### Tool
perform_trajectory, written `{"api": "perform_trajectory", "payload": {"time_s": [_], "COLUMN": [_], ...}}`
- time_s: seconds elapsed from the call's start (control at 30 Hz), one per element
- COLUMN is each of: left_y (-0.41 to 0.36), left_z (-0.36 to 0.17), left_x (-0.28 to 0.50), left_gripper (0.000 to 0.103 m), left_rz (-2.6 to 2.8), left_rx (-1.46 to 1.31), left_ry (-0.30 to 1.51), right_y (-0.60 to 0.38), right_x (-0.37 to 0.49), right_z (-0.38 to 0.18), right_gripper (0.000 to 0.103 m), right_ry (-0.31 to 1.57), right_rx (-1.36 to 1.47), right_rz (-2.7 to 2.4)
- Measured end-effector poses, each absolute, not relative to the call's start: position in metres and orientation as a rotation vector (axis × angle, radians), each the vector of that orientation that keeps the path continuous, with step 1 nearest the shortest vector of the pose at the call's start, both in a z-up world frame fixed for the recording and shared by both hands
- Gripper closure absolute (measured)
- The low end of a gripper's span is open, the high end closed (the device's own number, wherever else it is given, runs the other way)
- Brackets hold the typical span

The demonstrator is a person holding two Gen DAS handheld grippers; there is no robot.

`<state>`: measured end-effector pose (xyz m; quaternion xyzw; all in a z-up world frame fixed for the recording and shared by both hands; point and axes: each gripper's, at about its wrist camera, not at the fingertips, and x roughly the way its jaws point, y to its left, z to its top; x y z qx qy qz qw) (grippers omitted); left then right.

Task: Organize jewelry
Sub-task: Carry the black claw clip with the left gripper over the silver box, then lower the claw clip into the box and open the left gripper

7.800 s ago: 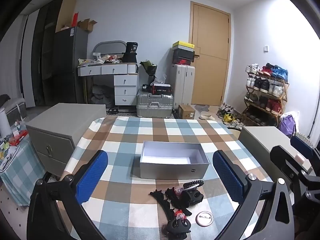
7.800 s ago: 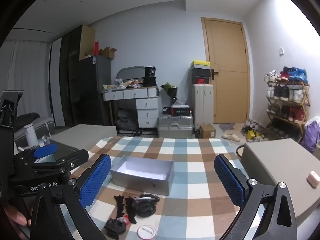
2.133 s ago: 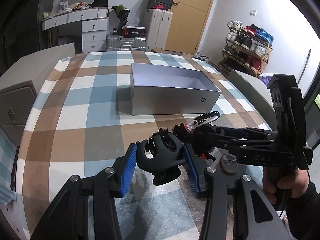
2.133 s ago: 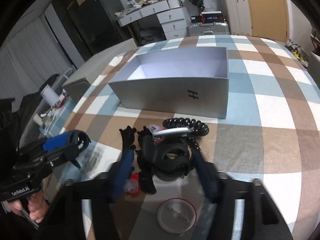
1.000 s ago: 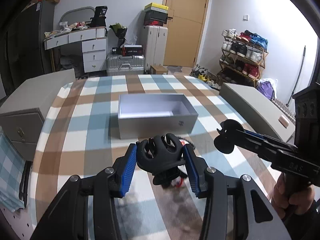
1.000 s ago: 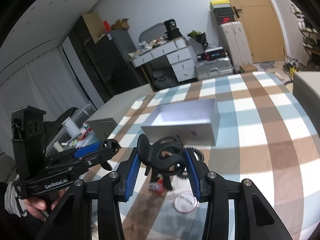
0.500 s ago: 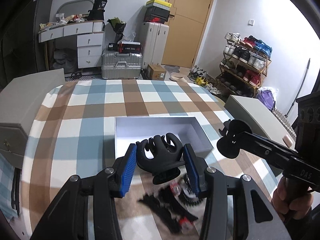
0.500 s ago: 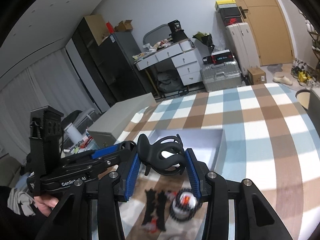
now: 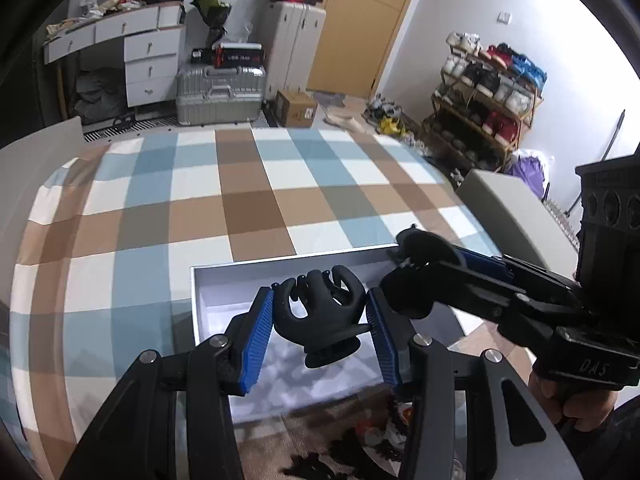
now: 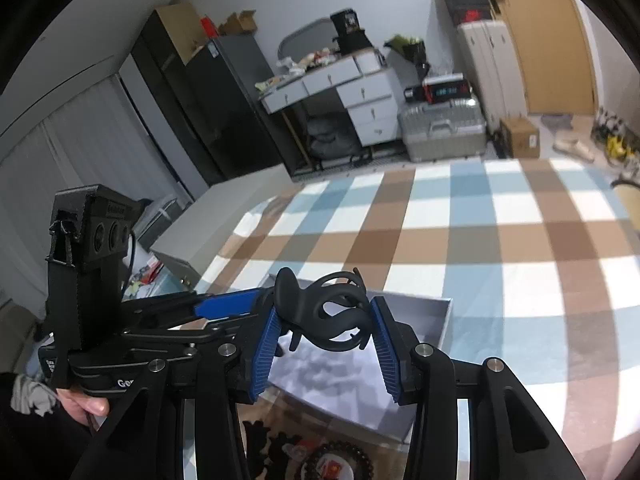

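My left gripper [image 9: 320, 322] is shut on a black claw hair clip [image 9: 320, 316] and holds it above the open grey box [image 9: 224, 272]. My right gripper [image 10: 326, 338] is shut on a second black hair clip [image 10: 332, 320], also over the box [image 10: 432, 320]. The right gripper shows in the left wrist view [image 9: 416, 248] at the box's right end, and the left gripper shows in the right wrist view [image 10: 224, 304] close beside the right one. Several dark hair pieces and a beaded bracelet [image 10: 340, 456] lie on the cloth in front of the box.
The checked tablecloth [image 9: 248, 188] stretches beyond the box. Grey cabinets flank the table on the left [image 10: 224, 216] and right [image 9: 504, 208]. A round badge [image 10: 332, 470] lies among the loose items. Desk, suitcases and shoe rack stand far behind.
Both grippers, each still holding its clip, have moved forward from above the loose pile to over the box. The two grippers have come close together.
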<state>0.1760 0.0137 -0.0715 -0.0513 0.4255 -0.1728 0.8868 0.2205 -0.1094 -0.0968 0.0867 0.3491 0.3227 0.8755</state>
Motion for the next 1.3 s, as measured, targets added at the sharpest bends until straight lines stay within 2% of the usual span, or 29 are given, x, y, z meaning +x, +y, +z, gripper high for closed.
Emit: {"api": "perform_trajectory", "payload": {"time_s": [0.63, 0.67, 0.7, 0.77, 0.83, 0.9, 1.17, 1.23, 1.3], "left_y": [0.015, 0.015, 0.015, 0.016, 0.017, 0.019, 0.016, 0.017, 0.016], "left_z": [-0.087, -0.087, -0.086, -0.083, -0.078, -0.074, -0.056, -0.054, -0.053], "left_x": [0.193, 0.192, 0.192, 0.189, 0.184, 0.180, 0.147, 0.140, 0.133], "left_gripper": [0.060, 0.058, 0.054, 0.048, 0.034, 0.028, 0.024, 0.019, 0.019], "left_rz": [-0.328, -0.323, -0.318, -0.324, -0.315, -0.312, -0.270, -0.249, -0.215], "left_rx": [-0.113, -0.107, -0.103, -0.104, -0.099, -0.097, -0.037, -0.040, -0.031], "left_ry": [0.954, 0.957, 0.957, 0.940, 0.915, 0.893, 0.796, 0.770, 0.748], "right_y": [-0.092, -0.093, -0.094, -0.096, -0.099, -0.104, -0.128, -0.132, -0.133], "right_x": [0.234, 0.233, 0.232, 0.230, 0.227, 0.220, 0.181, 0.171, 0.162], "right_z": [-0.119, -0.118, -0.117, -0.114, -0.110, -0.105, -0.083, -0.080, -0.077], "right_gripper": [0.057, 0.055, 0.045, 0.034, 0.034, 0.030, 0.002, 0.000, 0.000], "right_ry": [0.766, 0.759, 0.751, 0.731, 0.719, 0.693, 0.582, 0.569, 0.565], "right_rx": [0.064, 0.069, 0.073, 0.078, 0.085, 0.104, 0.137, 0.133, 0.118], "right_rz": [0.638, 0.639, 0.636, 0.627, 0.633, 0.631, 0.576, 0.551, 0.535]}}
